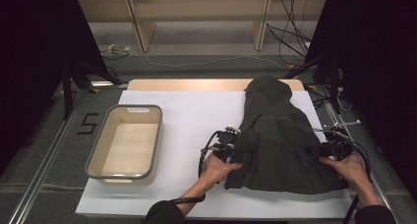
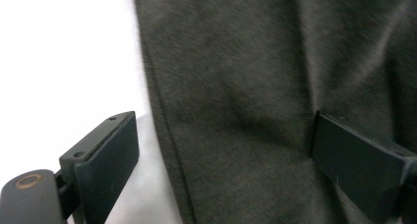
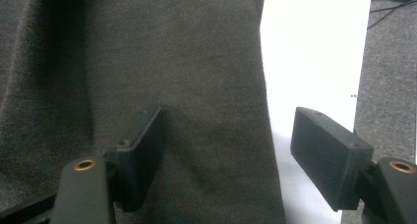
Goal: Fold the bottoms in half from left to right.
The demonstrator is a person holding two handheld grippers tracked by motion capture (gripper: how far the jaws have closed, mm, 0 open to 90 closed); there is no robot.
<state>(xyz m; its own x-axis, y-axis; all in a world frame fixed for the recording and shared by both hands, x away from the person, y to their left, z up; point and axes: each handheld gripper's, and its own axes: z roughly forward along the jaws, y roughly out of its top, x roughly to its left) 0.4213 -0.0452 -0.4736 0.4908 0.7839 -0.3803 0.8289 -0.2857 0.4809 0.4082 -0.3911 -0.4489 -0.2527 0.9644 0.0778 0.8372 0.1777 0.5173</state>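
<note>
Dark grey garment lies on the white board's right half. I have my left gripper and right gripper spread wide, straddling its side edges. Floor tape reads "5".

Dark garment — matt, fuzzy knit cloth; table — smooth white board; bin — glossy plastic.

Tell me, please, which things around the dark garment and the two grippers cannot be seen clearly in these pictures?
- High view: the dark garment covers the left gripper tips; its folds are lost in dark cloth.
- High view: the right gripper tips merge with the cloth.
- Left gripper view: blurred cloth; frame edges cut off the garment.
- High view: the bin near wall hides part of its floor.
</note>
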